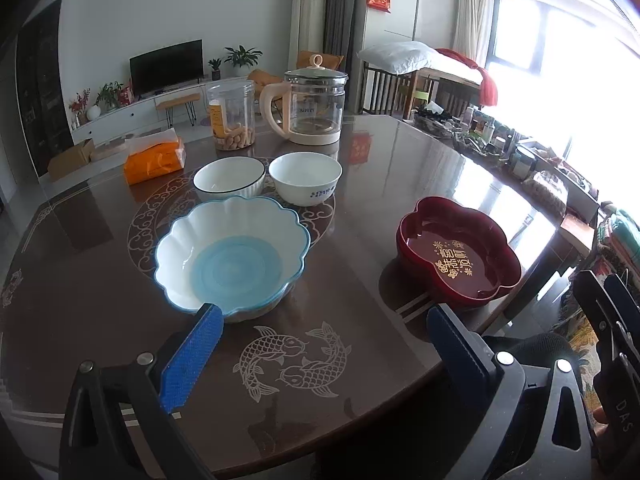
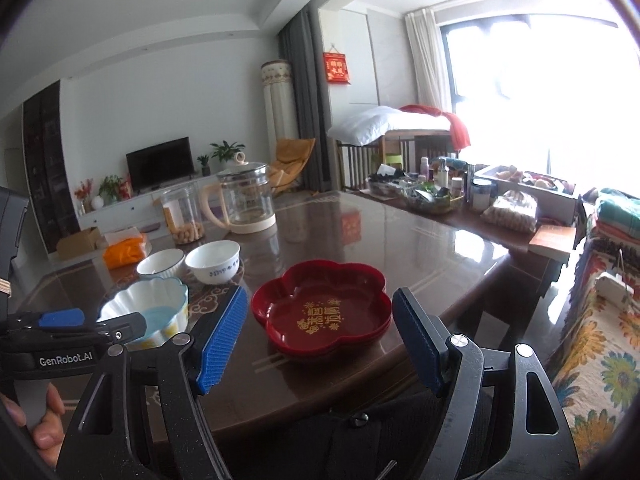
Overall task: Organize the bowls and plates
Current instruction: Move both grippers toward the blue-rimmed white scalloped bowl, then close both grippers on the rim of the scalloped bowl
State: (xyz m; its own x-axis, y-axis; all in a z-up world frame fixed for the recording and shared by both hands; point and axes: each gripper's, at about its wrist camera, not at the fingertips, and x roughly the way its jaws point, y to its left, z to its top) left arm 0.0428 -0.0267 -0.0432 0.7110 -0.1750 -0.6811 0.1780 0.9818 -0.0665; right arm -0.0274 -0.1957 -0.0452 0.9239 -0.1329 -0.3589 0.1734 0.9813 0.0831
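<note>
The scalloped blue-and-white bowl (image 1: pixel 232 256) is sitting on the tabletop (image 1: pixel 360 360) just ahead of the left hand-held gripper (image 1: pixel 324 344), whose left finger tip is lying against or just over the bowl's near rim; I cannot tell whether it is touching. That gripper's jaws are standing wide apart, holding nothing. The red flower-shaped dish (image 2: pixel 320 312) is lying straight ahead of the right hand-held gripper (image 2: pixel 320 340), framed between its spread fingers but apart from them; this gripper is released too, with nothing in it. Beyond the scalloped bowl, two smaller white bowls are standing side by side: a ribbed dark-rimmed one (image 1: pixel 229 179) and a plain one with blue lettering (image 1: pixel 305 178). Farther off are sitting an orange tissue pack (image 1: pixel 154 160), a clear snack jar (image 1: pixel 231 116) and a glass kettle (image 1: pixel 314 106).
</note>
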